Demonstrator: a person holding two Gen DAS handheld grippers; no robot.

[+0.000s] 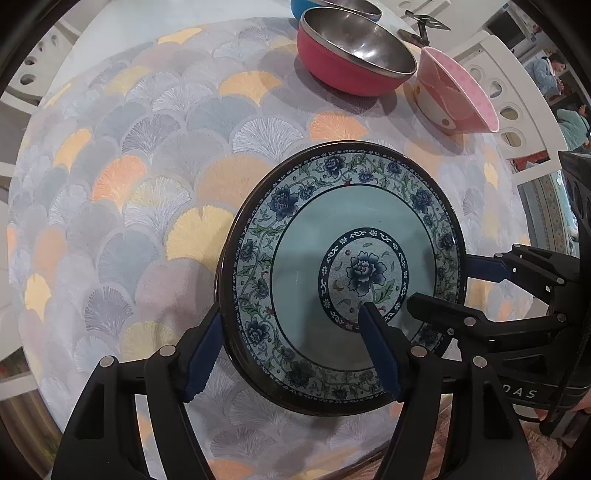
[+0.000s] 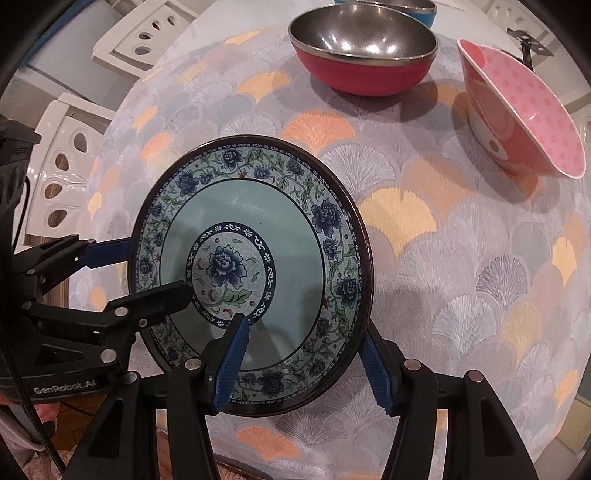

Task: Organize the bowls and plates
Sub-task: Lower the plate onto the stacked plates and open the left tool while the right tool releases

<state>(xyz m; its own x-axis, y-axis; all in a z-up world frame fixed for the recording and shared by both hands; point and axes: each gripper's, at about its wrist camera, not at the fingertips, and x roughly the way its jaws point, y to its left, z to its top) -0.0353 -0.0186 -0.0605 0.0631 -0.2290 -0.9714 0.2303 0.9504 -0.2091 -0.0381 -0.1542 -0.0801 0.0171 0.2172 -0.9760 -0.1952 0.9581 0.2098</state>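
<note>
Two close fisheye views look steeply down along gripper fingers onto a patterned tablecloth (image 1: 122, 192). The left wrist view looks from the left, the right wrist view from the right. Both share the floral plate (image 1: 340, 277) (image 2: 251, 273) and the bowls behind it.

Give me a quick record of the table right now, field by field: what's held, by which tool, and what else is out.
held item: floral plate
left tool: straddles the plate's rim, one finger inside, one outside
right tool: straddles the rim on the opposite side
grip state: contact unclear for both
red bowl: upright, steel-lined, far side
pink bowl: tipped on its side
blue bowl: behind the red one
surface: fan-patterned tablecloth
</note>
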